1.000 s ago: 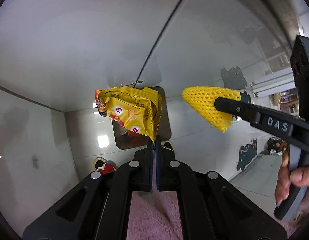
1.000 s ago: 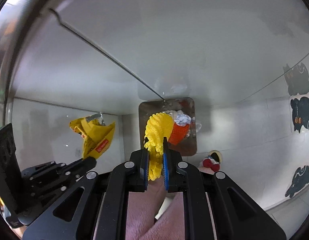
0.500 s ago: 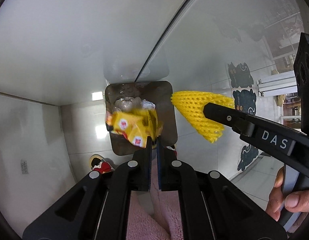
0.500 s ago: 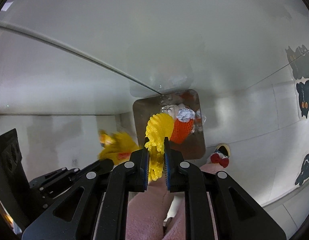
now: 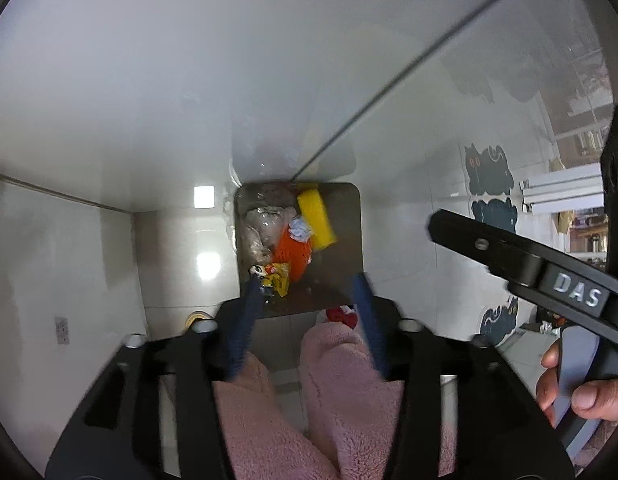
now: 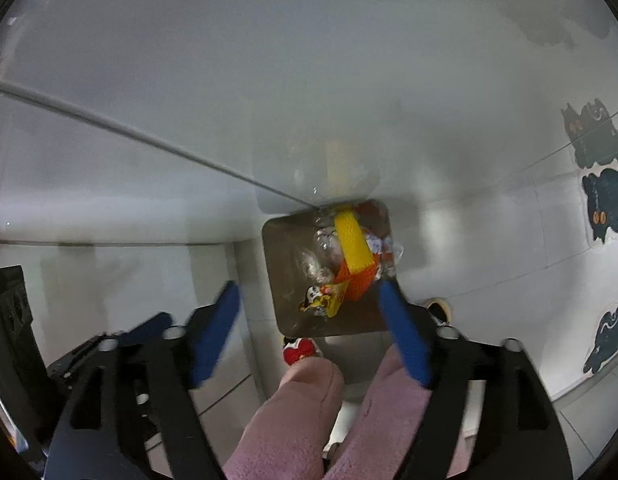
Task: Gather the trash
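Both the left gripper [image 5: 307,286] and right gripper [image 6: 309,296] have opened, dropping the yellow wrapper [image 5: 277,278] and yellow foam net [image 6: 352,245] into the bin [image 5: 351,236].

Both grippers are chunky black plastic: the left gripper [image 5: 307,292] and right gripper [image 6: 309,300] each have blue finger pads [image 6: 405,340] and silver screws. The right one's side says "DAS" in white. The person wears fuzzy pink trousers [image 5: 349,408]; bare fingers [image 5: 589,396] show.
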{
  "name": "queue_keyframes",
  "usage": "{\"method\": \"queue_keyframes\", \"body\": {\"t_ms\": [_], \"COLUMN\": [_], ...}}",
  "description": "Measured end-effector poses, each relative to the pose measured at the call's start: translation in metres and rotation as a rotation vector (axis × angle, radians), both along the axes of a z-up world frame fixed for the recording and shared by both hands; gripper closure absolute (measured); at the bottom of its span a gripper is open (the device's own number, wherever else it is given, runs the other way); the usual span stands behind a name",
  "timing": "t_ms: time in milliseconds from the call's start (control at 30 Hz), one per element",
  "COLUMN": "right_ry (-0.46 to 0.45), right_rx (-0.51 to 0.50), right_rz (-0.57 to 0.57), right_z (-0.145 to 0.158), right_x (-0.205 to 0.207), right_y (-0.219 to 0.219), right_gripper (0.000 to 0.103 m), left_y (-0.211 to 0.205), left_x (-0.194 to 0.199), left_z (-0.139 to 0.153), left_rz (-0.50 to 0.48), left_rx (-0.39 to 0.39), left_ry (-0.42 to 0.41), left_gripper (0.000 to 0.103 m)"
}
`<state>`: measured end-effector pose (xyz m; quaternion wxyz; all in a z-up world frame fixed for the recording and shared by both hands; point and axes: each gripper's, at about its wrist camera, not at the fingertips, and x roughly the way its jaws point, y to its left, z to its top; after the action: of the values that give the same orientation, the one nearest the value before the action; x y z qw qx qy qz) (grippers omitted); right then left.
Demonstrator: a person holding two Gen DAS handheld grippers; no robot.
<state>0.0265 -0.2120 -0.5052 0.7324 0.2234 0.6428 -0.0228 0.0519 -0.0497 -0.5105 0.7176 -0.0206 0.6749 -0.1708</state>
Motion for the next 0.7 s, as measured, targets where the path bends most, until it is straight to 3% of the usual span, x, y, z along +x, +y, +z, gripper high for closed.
{"method": "queue_keyframes", "body": {"t_ms": [100, 167, 267, 500, 700], "right_ry": [-0.006, -0.015, -0.031, -0.154, -0.306], "right_rx": [-0.027, -0.031, -0.015, -0.059, -0.102], "right_rz": [0.022, 0.039, 0.041, 0.095, 0.101], "right_z": [0.015, 0.030, 0.051, 0.126, 0.200], "right_x": [-0.002, -0.005, -0.009, -0.022, -0.018], "right_y": [-0.004, -0.007, -0.013, -0.016, -0.021], "right_gripper": [0.006, 0.005, 0.004, 0.004, 0.003], "left_y": [0.007, 0.010, 0.016, 0.032, 0.042], "left_x": [0.002, 0.001, -0.002, -0.012, -0.006], "left_z": [0.017, 0.031, 0.057, 0.130, 0.212], "left_rz": [0.010, 0.008, -0.020, -0.062, -0.035], "left_rx": [0.015, 0.020, 0.042, 0.037, -0.015], "left_ry": [-0.034, -0.057, -0.093, -0.173, -0.304], "left_gripper": [0.029, 0.017, 0.010, 0.008, 0.008]}}
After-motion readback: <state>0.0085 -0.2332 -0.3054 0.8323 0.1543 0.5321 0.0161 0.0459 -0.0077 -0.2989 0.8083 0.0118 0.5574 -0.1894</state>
